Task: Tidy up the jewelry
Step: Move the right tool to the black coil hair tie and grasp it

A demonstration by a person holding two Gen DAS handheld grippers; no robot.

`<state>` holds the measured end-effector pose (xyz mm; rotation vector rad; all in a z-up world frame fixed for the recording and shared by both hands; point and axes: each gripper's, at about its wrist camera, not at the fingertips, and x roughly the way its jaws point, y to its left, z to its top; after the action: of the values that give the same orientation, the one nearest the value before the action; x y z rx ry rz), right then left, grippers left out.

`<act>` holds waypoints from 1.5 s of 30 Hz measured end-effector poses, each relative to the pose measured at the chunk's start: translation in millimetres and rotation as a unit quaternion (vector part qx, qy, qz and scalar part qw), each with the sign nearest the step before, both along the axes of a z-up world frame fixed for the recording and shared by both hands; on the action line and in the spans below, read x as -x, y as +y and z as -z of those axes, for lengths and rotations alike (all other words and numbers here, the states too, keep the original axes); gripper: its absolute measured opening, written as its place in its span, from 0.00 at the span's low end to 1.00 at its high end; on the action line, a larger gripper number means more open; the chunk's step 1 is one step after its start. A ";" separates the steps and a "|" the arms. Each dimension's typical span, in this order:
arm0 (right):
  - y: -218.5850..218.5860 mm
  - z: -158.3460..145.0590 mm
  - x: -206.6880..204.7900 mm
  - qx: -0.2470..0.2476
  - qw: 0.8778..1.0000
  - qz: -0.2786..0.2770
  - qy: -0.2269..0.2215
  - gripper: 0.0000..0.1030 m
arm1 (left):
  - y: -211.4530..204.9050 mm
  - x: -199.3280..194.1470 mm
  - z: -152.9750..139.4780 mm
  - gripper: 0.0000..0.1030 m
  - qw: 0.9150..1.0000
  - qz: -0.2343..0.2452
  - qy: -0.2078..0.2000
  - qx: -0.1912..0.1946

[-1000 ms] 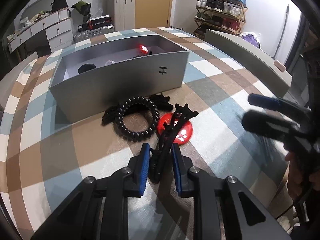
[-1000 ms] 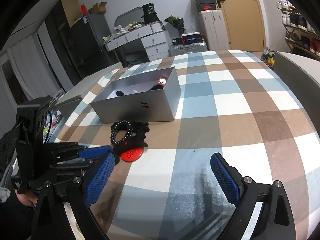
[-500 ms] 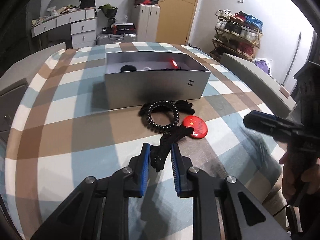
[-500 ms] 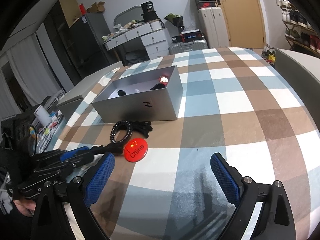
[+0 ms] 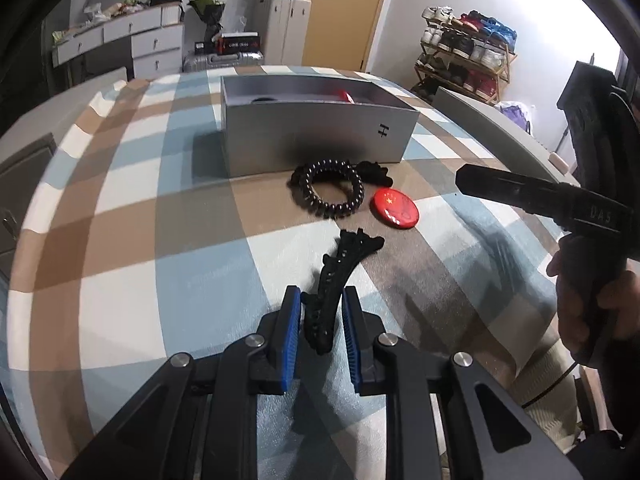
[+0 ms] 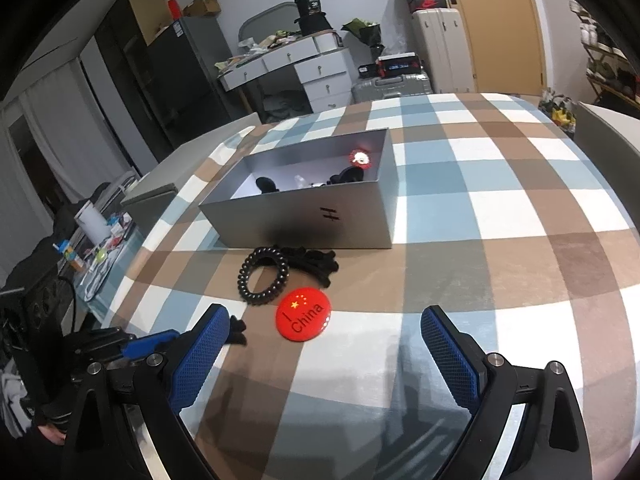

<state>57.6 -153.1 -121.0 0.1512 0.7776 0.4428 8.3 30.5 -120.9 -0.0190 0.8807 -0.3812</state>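
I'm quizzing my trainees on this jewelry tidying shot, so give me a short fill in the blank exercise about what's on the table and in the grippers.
1. The left gripper is shut on a black ____.
2. The round badge on the tablecloth is coloured ____.
3. The right gripper stands open and holds ____.
4. The spiral hair tie lies outside the grey ____.

Missing words: hair clip; red; nothing; box

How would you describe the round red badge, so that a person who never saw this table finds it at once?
Start at the open grey box on the checked tablecloth. Just in front of its long side lie a black spiral hair tie and a black clip. The red badge lies flat beside the tie, the only red thing outside the box, with yellow stars and the word China.
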 end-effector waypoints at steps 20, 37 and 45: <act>-10.6 5.3 -1.7 -0.017 1.000 0.006 0.011 0.94 | -33.9 -9.1 1.3 0.14 0.995 0.052 -0.014 -0.084; 49.0 0.3 -32.4 0.002 0.999 -0.044 0.016 0.94 | 28.4 7.8 -16.5 0.14 0.993 -0.088 -0.058 -0.044; 83.7 7.7 -46.6 0.037 0.998 -0.048 0.024 0.91 | 56.2 11.2 -22.7 0.14 0.989 -0.127 -0.075 -0.029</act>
<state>104.2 -69.4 -128.7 0.0544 0.8498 0.5024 -2.8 86.7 -98.1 -0.0488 0.7288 -0.1166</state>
